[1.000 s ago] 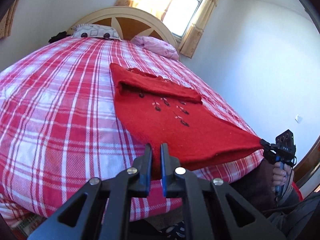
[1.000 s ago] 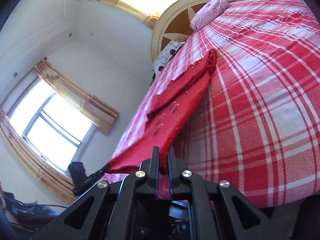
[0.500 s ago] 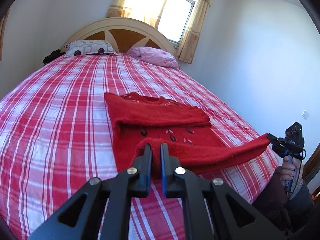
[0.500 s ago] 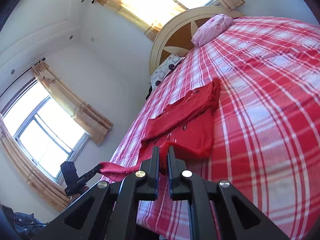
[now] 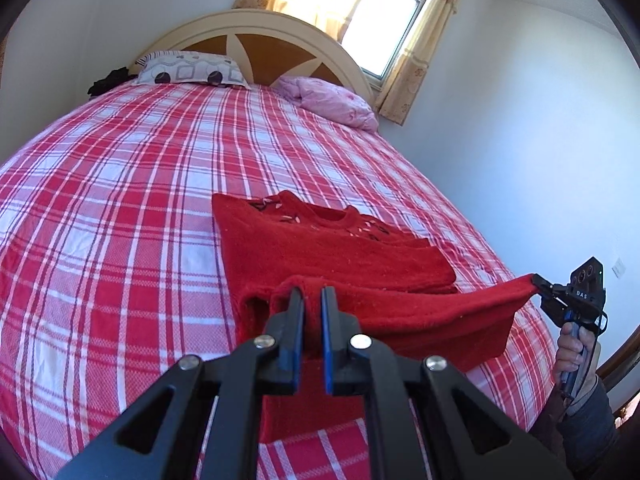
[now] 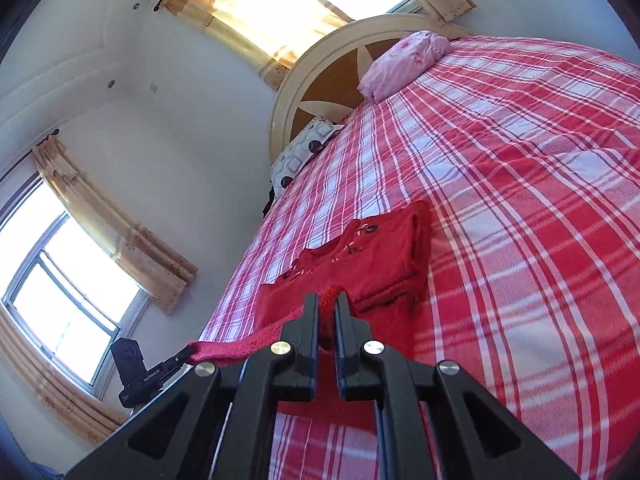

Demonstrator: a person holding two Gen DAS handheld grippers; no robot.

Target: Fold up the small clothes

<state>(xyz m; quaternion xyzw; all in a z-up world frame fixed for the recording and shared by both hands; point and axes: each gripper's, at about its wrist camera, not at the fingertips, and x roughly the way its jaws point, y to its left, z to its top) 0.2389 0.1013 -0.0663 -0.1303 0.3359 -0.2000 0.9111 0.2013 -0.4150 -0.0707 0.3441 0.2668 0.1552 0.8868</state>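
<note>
My left gripper [image 5: 308, 300] is clamped on one corner of the red sweater's [image 5: 328, 252] hem; my right gripper [image 6: 327, 304] pinches the other corner. The hem hangs stretched between them, lifted off the bed [image 5: 120, 208]. Ahead of both tools the rest of the sweater lies flat on the plaid cover, collar farthest away. Beyond it two pillows [image 5: 188, 70] rest against the headboard [image 5: 264, 46].
</note>
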